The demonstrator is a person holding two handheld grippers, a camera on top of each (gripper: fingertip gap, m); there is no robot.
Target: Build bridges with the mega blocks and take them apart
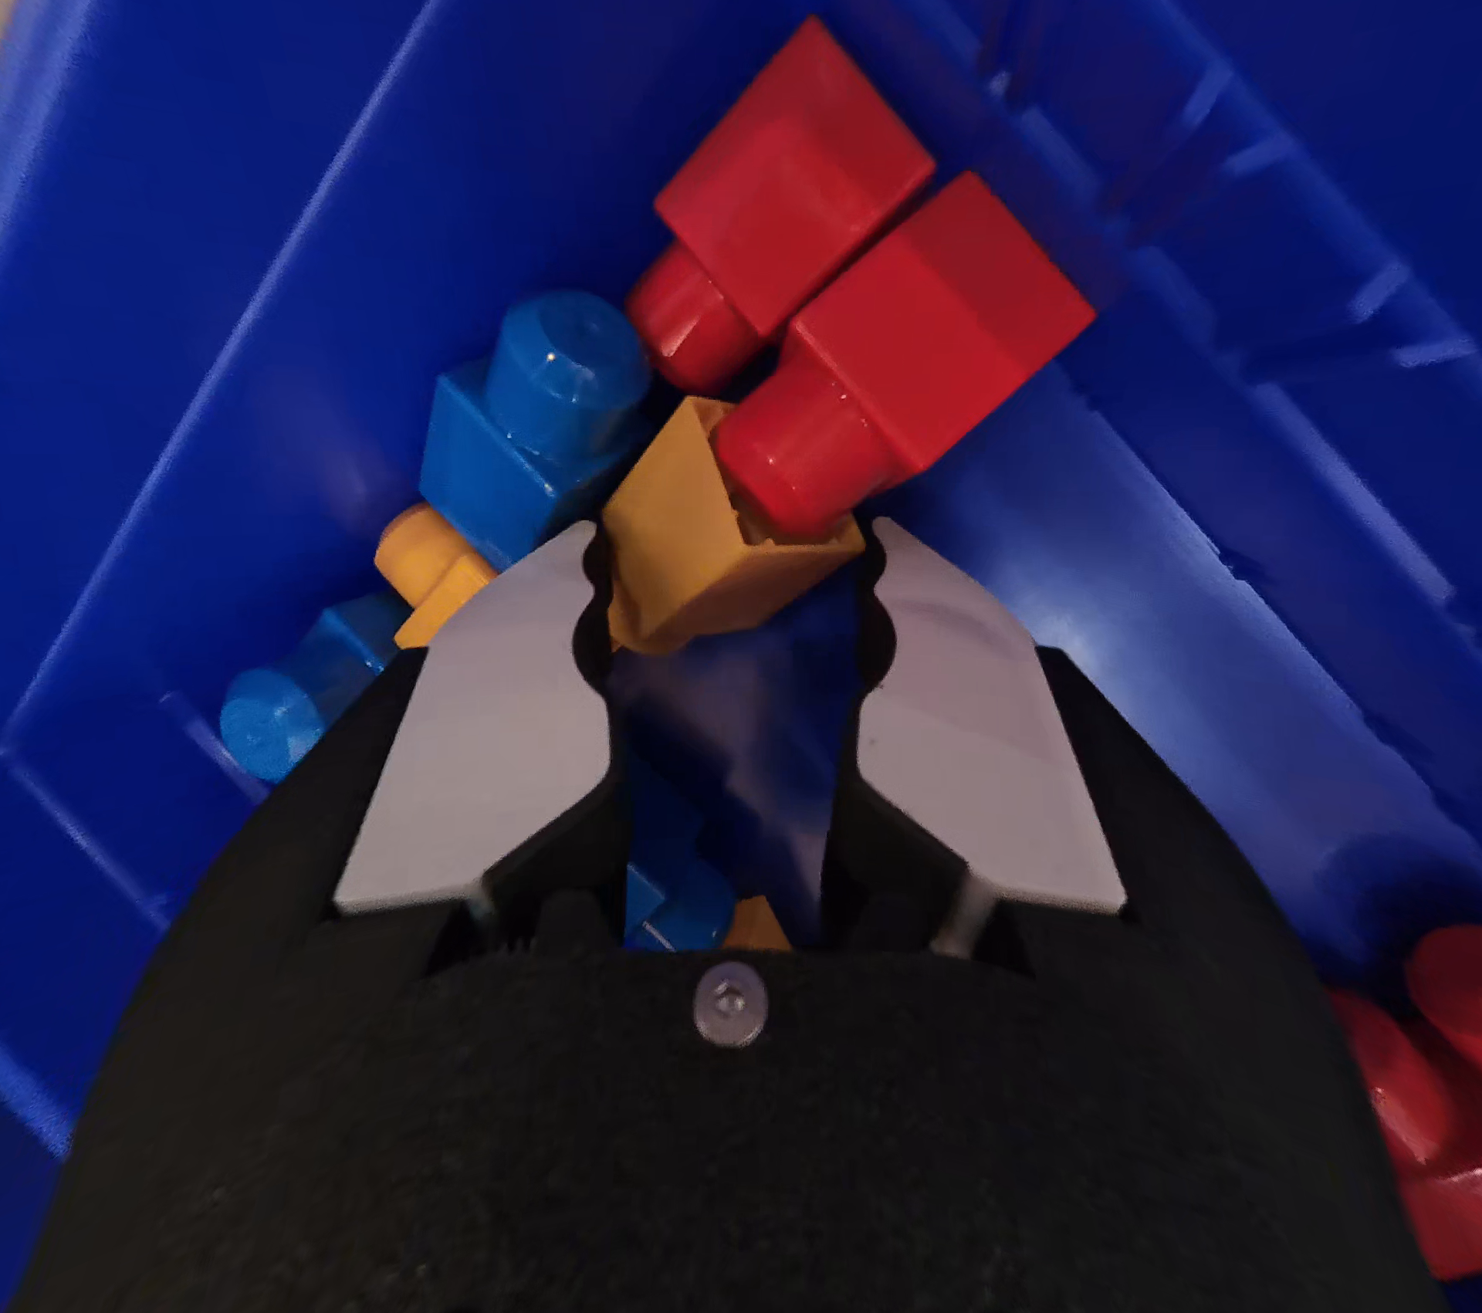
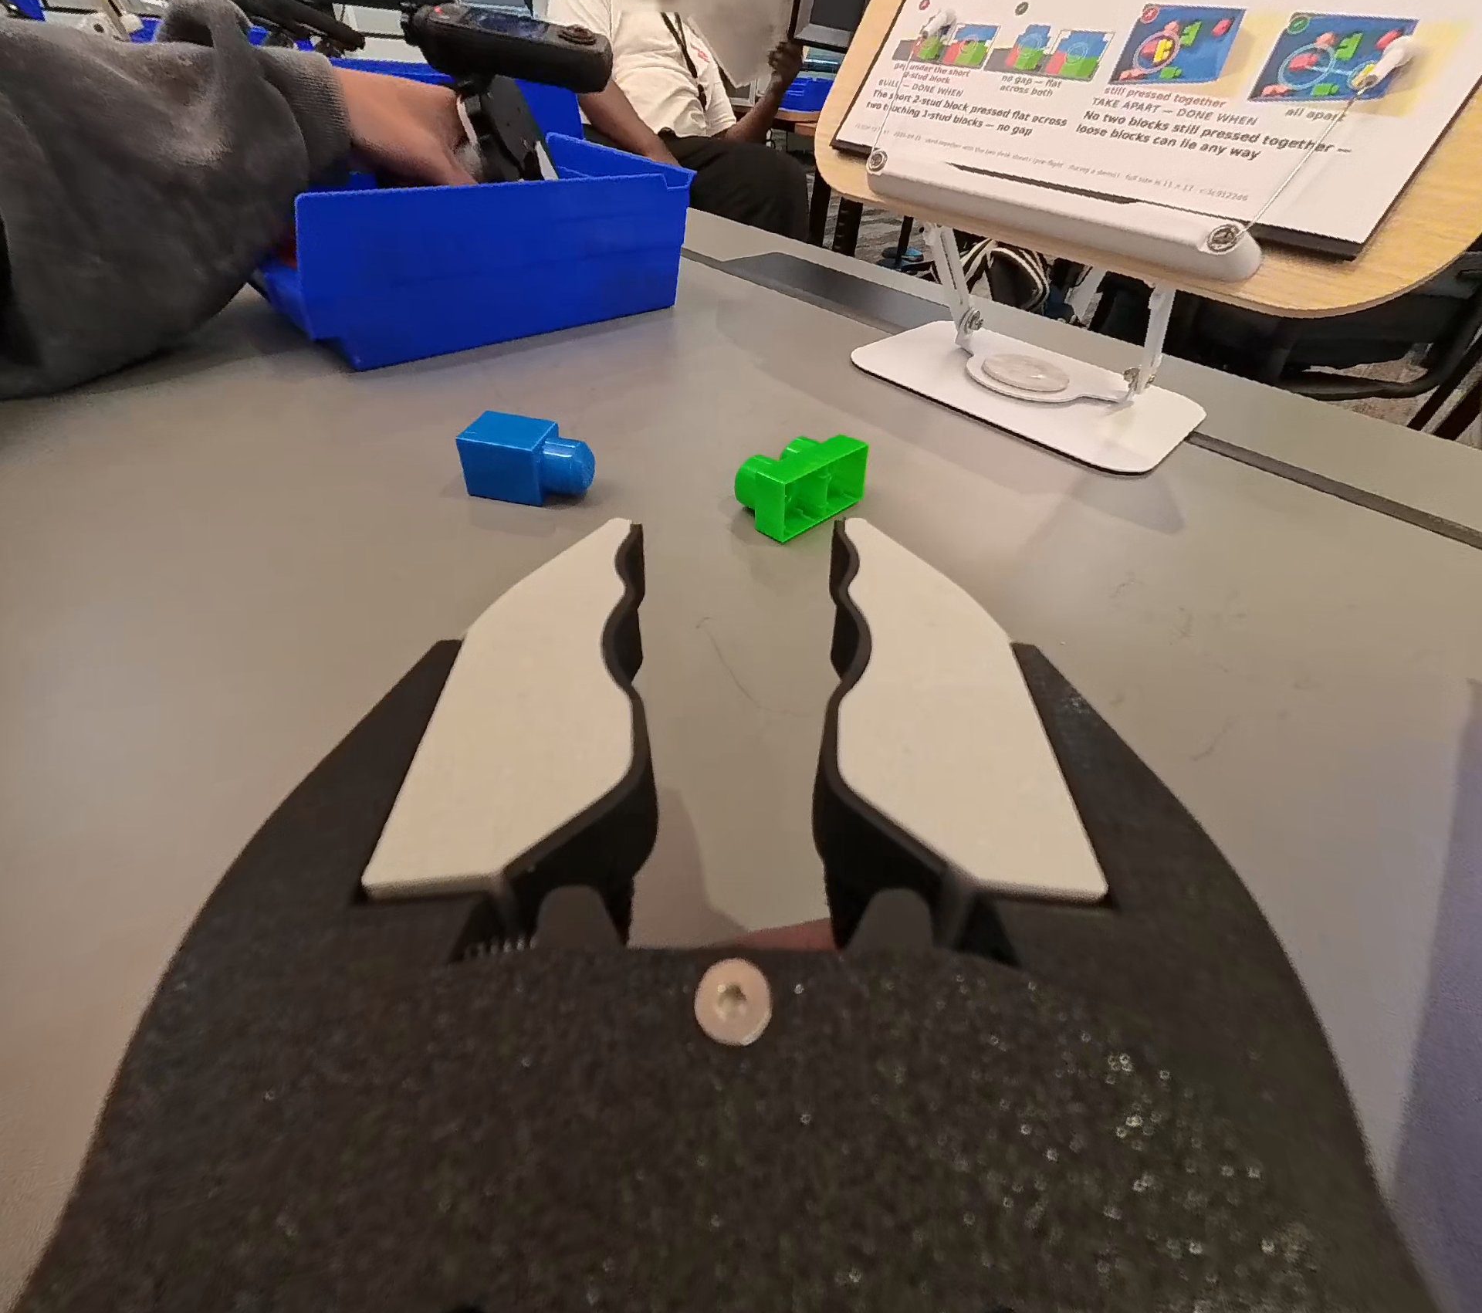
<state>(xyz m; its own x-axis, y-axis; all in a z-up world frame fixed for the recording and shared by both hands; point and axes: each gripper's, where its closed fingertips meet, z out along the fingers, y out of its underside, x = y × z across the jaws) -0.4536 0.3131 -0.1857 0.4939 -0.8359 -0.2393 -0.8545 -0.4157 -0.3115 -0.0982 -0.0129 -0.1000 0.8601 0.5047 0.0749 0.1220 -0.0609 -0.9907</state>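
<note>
Reaching into the bin (image 1: 240, 232), the left tool (image 1: 734, 537) gapes around a yellow block (image 1: 706, 553) (ungripped); closing comes next.

A red block (image 1: 1427, 1114) is cut off at the right edge, partly behind the left tongs (image 1: 734, 545).

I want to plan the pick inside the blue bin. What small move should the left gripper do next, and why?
Probably close the left gripper on the yellow block. Its jaws are open, the block sits between the tips, and a red block leans on it, so close gently.
</note>
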